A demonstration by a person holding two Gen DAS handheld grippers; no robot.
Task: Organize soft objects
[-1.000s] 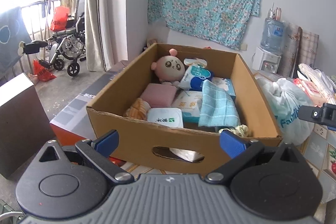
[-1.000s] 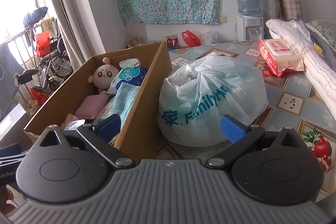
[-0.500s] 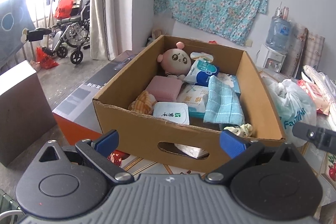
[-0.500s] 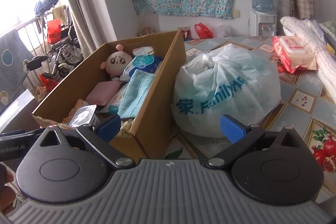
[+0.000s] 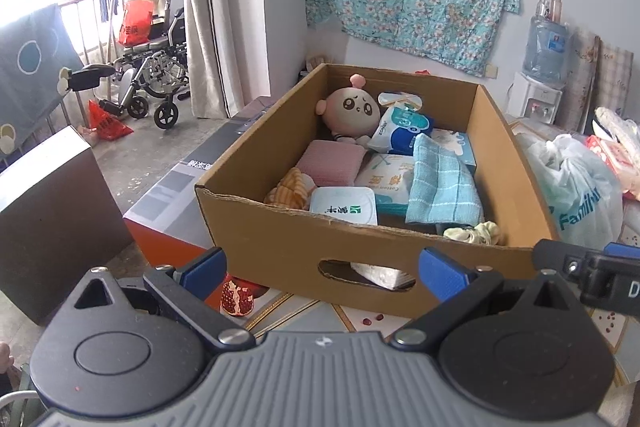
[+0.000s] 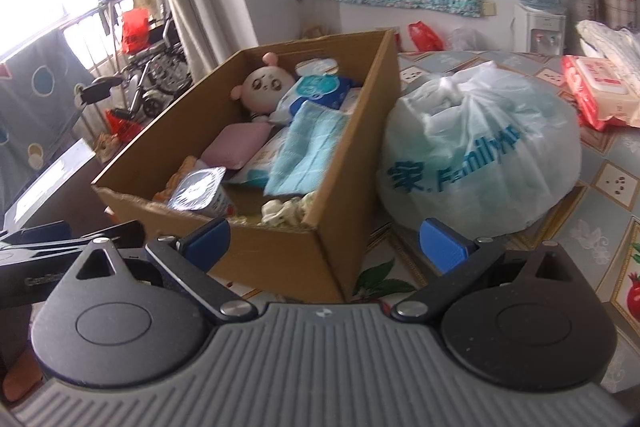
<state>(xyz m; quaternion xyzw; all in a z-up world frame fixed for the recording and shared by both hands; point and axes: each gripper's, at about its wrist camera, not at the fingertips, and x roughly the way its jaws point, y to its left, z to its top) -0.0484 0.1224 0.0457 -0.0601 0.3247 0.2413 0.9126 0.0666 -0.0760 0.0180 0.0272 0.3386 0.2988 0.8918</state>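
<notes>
An open brown cardboard box (image 5: 372, 255) is seen on a tiled tabletop (image 6: 608, 231), filled with soft things. A round-headed pink plush doll (image 5: 352, 107) is propped at the far end, with a blue-and-white soft tissue pack (image 5: 404, 127) touching it on the right. A folded pink cloth pad (image 5: 330, 163) is laid in front of the doll, and a light-blue checked towel (image 5: 442, 187) is draped over white packets along the right side. A white lidded wipes tub (image 5: 344, 207) is set at the near wall, an orange-striped cloth (image 5: 288, 191) just beside it, and a crumpled pale-yellow sock bundle (image 5: 476, 233) lies in the near right corner. A knotted white plastic bag with blue lettering (image 6: 480, 151) is placed against the box's right wall.

The left gripper (image 5: 320, 267) is held before the box's near wall, its blue-tipped fingers spread wide with nothing between them. The right gripper (image 6: 324, 239) is held near the box's near right corner, likewise spread wide and empty.
</notes>
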